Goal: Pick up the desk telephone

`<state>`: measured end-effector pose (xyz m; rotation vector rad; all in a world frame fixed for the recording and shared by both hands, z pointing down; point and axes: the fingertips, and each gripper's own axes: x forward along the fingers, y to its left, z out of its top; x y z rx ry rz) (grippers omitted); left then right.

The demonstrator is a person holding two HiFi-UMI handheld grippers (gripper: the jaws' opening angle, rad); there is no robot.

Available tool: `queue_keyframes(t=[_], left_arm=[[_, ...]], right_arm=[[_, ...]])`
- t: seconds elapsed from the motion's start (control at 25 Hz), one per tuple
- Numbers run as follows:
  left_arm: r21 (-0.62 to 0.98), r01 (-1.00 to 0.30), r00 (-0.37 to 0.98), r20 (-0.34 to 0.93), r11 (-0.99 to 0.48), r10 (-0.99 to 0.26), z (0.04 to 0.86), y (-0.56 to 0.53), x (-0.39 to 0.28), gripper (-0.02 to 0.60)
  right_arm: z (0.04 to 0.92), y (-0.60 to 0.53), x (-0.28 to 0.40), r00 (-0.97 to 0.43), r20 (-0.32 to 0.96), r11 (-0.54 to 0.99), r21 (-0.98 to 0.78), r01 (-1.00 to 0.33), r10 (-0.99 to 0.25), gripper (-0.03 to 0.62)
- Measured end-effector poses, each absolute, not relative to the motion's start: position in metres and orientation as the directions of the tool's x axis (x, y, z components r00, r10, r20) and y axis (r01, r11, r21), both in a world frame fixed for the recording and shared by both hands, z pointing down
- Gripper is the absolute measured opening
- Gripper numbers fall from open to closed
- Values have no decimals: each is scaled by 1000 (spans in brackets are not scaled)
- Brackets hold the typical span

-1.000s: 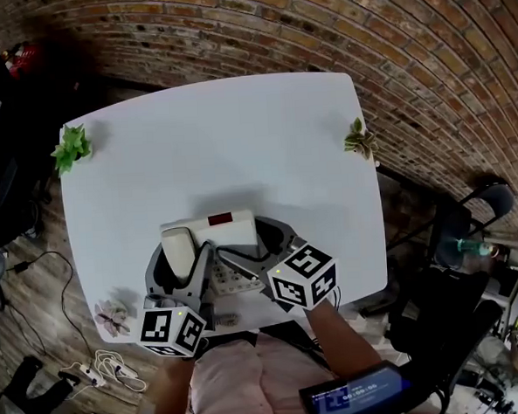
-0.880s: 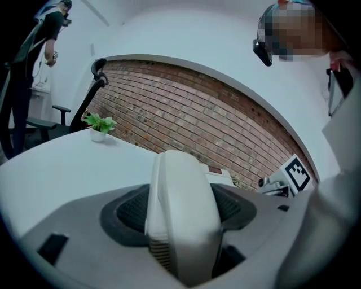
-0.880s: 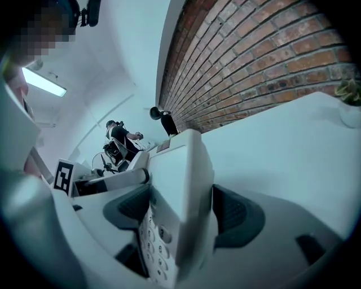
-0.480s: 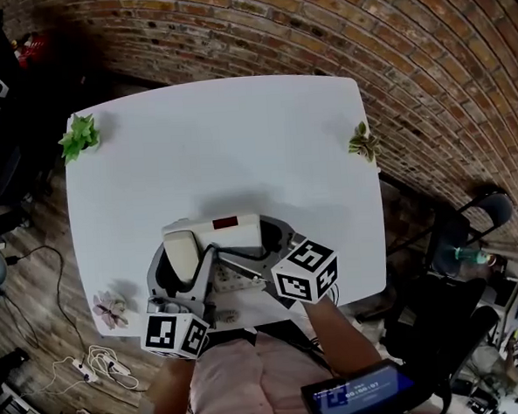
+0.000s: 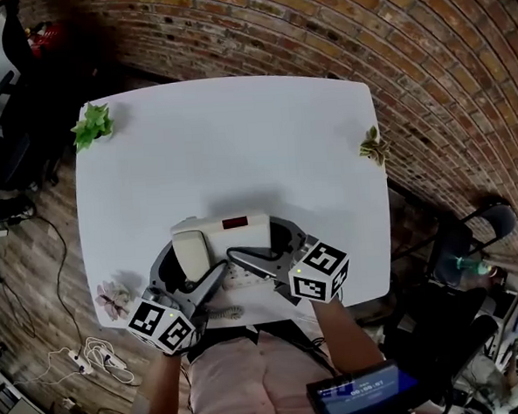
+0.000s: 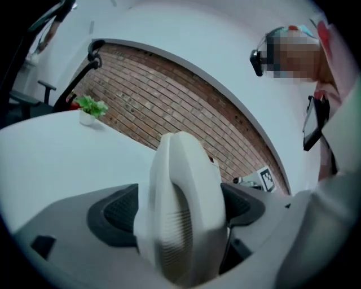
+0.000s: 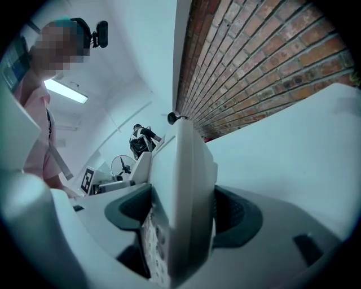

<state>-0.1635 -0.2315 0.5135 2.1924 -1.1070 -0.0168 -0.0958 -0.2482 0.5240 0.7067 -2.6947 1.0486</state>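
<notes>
Desk telephone (image 5: 234, 234) sits on the white table (image 5: 228, 134), at its 6 o'clock edge. The handset (image 5: 192, 254) lies on the phone's 9 o'clock side. Left gripper (image 6: 179, 210): jaws opening, released, handset between the 2 pads. Right gripper (image 7: 183, 217) is at the phone's 4 o'clock. Its jaws are closing around the base's edge, pads just beside both faces, not clamped yet.
</notes>
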Motion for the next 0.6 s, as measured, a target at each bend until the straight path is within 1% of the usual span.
queue_keyframes(t=[0.16,0.28,0.44,0.6], left_arm=[[623,-645,700,250,-442,-669,521,-224,-157,443],[676,-598,716,208,-432,-666,524,-224,-155,443],[673,-603,712,212,-428,-669,523,-223,-153,436],[671,-614,704,229,-415,-672,520,-216,-149,431]], right_arm=[[523,-247,-96,-882,296,653,-593,-471,-367,330],[524,-246,-95,-881,292,652,-593,-472,-371,328],[523,-244,-92,-866,325,628,-597,-499,-379,330],[519,-239,-90,-866,347,630,-594,-501,-360,330]])
